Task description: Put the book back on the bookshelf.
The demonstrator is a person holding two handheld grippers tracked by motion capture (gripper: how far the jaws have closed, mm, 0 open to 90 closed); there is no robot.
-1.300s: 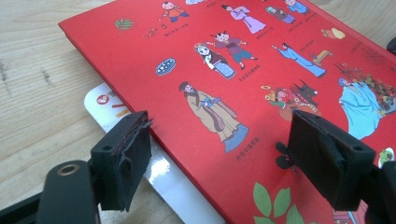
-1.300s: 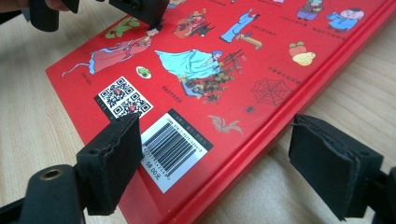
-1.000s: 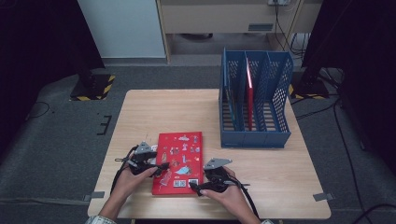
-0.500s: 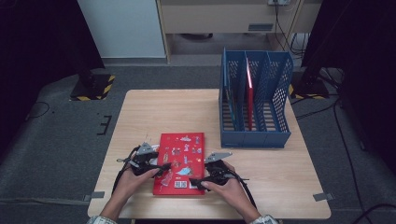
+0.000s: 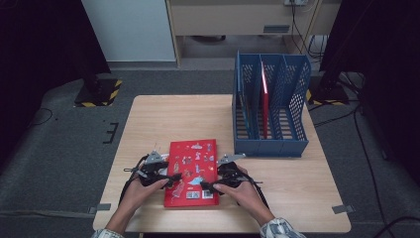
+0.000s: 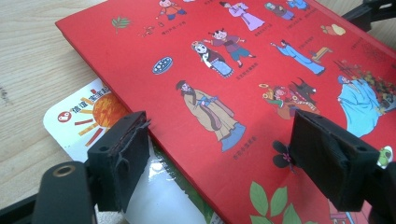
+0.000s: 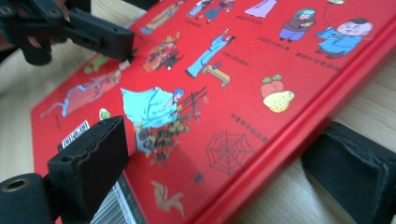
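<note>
Lying flat near the front edge of the table (image 5: 297, 183) is a red book (image 5: 192, 163), its cover printed with small cartoon figures, and a person is working at it with a gripper in each hand. At the book's 9 o'clock edge the left gripper (image 5: 171, 179) is reaching in; in the left gripper view its jaws are standing wide apart, one over the red cover, the other beside a white card (image 6: 81, 119) that is poking out from under the book, and they are gripping nothing. At the 3 o'clock edge the right gripper (image 5: 209, 187) is straddling the book's edge: in the right gripper view one jaw is sitting over the cover near the barcode and the other is lying below the edge on the wood, still open, not clamped. A blue file rack (image 5: 270, 109) is standing at 1 o'clock from the book, well apart, holding a red folder (image 5: 265, 99) upright in a middle slot
</note>
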